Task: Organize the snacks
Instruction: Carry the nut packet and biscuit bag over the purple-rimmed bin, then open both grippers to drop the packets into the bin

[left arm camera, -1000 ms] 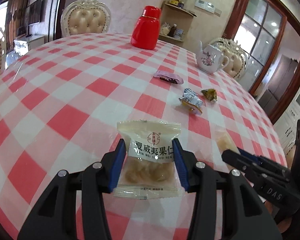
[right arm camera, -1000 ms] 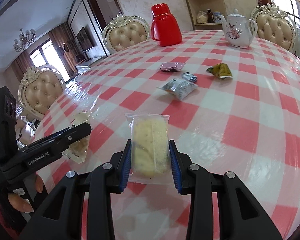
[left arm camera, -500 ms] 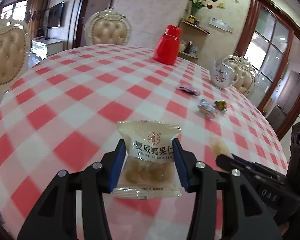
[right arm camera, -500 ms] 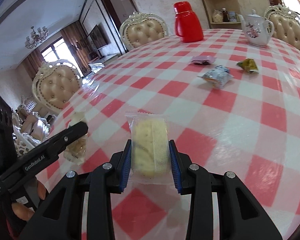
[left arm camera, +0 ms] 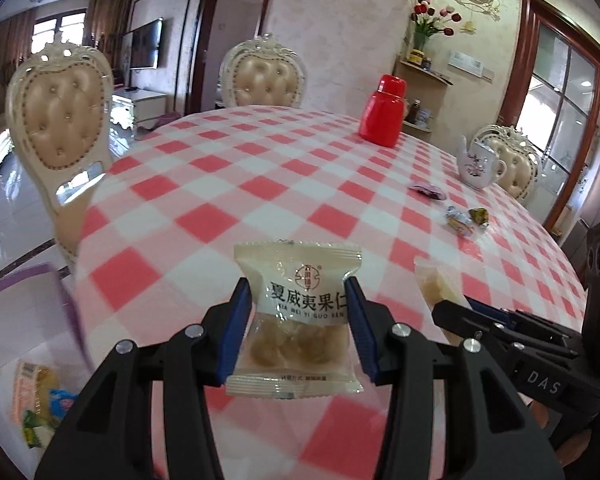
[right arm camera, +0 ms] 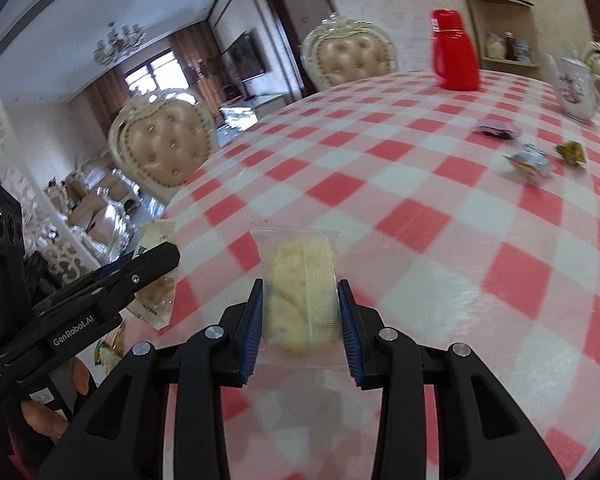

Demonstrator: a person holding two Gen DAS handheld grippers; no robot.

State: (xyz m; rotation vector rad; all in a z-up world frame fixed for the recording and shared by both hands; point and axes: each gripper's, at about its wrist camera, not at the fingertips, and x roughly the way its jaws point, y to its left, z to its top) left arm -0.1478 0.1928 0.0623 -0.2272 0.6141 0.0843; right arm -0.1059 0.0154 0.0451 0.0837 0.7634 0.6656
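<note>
My left gripper (left arm camera: 298,316) is shut on a clear nut packet (left arm camera: 296,320) with Chinese print, held above the near edge of the checked table (left arm camera: 260,184). My right gripper (right arm camera: 300,320) is shut on a clear cracker packet (right arm camera: 300,292); it also shows at the right of the left wrist view (left arm camera: 436,284). The left gripper and its packet show at the left of the right wrist view (right arm camera: 156,280). A purple-rimmed box (left arm camera: 28,320) with several snacks inside sits low at the left, off the table. Three loose snacks lie far right: purple (left arm camera: 428,191), silver-blue (left arm camera: 458,219), green (left arm camera: 478,215).
A red thermos (left arm camera: 382,110) and a white teapot (left arm camera: 480,162) stand at the table's far side. Cream padded chairs (left arm camera: 60,128) ring the table. The person's fingers (right arm camera: 44,420) hold the left gripper's handle.
Both grippers have pulled back and swung left with their packets still held. The table edge, a chair and the purple-rimmed box have come into the left wrist view.
</note>
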